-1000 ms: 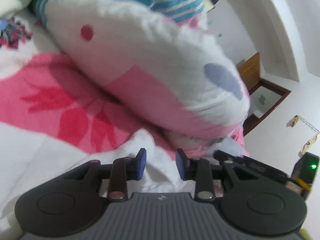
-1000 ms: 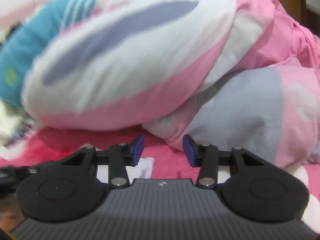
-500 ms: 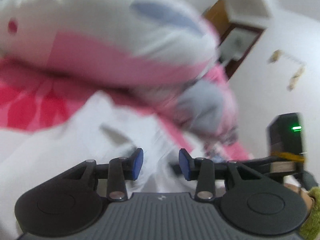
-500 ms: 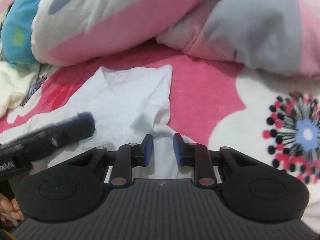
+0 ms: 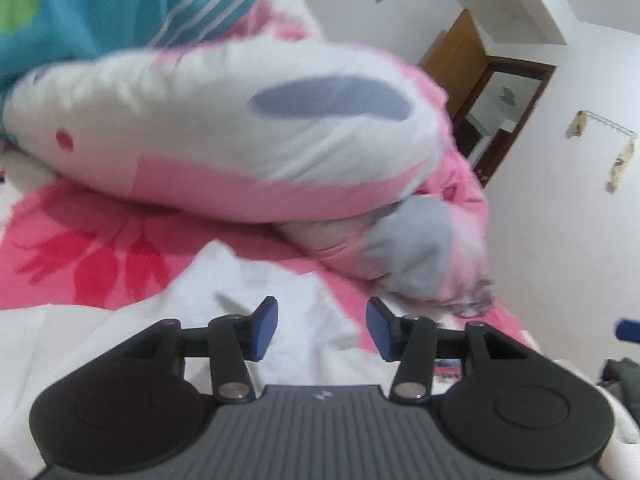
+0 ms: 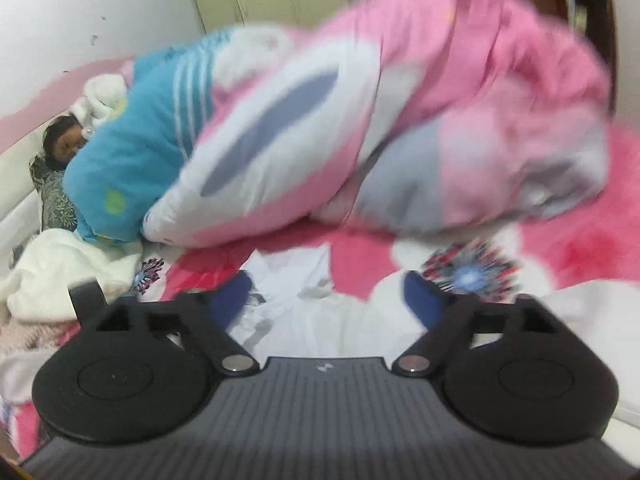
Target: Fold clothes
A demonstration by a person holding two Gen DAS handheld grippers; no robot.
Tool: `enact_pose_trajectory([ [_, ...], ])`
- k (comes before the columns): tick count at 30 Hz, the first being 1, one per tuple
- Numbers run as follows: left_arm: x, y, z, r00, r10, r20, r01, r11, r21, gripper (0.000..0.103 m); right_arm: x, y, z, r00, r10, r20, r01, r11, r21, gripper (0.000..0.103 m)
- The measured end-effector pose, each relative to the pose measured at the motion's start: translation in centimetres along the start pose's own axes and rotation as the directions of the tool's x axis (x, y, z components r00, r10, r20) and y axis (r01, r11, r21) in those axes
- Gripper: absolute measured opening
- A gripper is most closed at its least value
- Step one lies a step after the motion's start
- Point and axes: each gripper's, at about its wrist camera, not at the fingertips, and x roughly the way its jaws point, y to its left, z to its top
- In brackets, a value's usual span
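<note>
In the left wrist view, the left gripper [image 5: 322,322] hangs above a white garment [image 5: 240,304] that lies on the pink flowered bed cover [image 5: 80,248]. Its jaws are opening and nothing is between them. Behind the garment a rolled pink and white quilt [image 5: 224,136] lies across the bed, with a blue blanket [image 5: 100,12] above it. Only this view shows the white wall [image 5: 560,208] and a wooden door frame [image 5: 516,92] past the right edge of the bed.

In the right wrist view, the right gripper [image 6: 326,296] is wide, its jaws opening with nothing inside. The white garment [image 6: 296,296] lies crumpled below it, its long axis running away from the camera toward the quilt [image 6: 320,128]. Only here a cream towel [image 6: 68,272] shows near the left edge of the bed. No container is visible.
</note>
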Motion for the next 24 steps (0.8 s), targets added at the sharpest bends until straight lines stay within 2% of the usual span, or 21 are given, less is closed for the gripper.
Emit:
enact_pose_trajectory([
  [2, -2.7, -2.1, 0.1, 1.000, -0.017, 0.011, 0.017, 1.000, 0.018, 0.057, -3.5, 0.0, -1.2, 0.997, -0.059, 0.040, 0.059, 0.998, 0.001, 0.101],
  [4, -5.3, -4.4, -0.1, 0.999, -0.038, 0.013, 0.038, 0.998, 0.043, 0.069, -6.3, -0.2, -2.8, 0.992, -0.113, 0.055, 0.111, 0.993, 0.034, 0.102],
  [7, -8.0, -7.8, -1.5, 0.998, -0.059, -0.026, 0.061, 0.993, 0.106, 0.078, -9.1, -0.6, -5.2, 0.984, -0.176, 0.036, 0.172, 0.982, 0.080, 0.102],
  [8, -9.1, -8.6, -2.1, 0.998, -0.057, -0.040, 0.061, 0.990, 0.127, 0.079, -9.8, -0.7, -5.8, 0.979, -0.201, 0.022, 0.198, 0.975, 0.097, 0.102],
  [10, -10.9, -9.5, -3.3, 0.997, -0.043, -0.067, 0.052, 0.989, 0.139, 0.088, -11.4, -0.9, -6.9, 0.969, -0.248, -0.004, 0.247, 0.961, 0.123, 0.102],
  [13, -12.8, -10.0, -4.9, 0.995, -0.005, -0.101, 0.019, 0.991, 0.131, 0.091, -13.6, -1.2, -7.6, 0.957, -0.290, -0.005, 0.288, 0.948, 0.135, 0.102],
  [17, -14.4, -10.2, -6.6, 0.990, 0.043, -0.136, -0.022, 0.988, 0.150, 0.096, -16.1, -2.2, -7.1, 0.959, -0.282, 0.025, 0.275, 0.948, 0.160, 0.102],
  [22, -14.4, -11.2, -8.4, 0.985, 0.101, -0.142, -0.072, 0.978, 0.194, 0.101, -16.1, -3.4, -4.3, 0.961, -0.270, 0.054, 0.262, 0.957, 0.125, 0.102],
  [24, -14.1, -11.3, -8.9, 0.984, 0.107, -0.145, -0.077, 0.978, 0.196, 0.102, -15.4, -4.5, -3.3, 0.953, -0.298, 0.053, 0.291, 0.950, 0.117, 0.102],
])
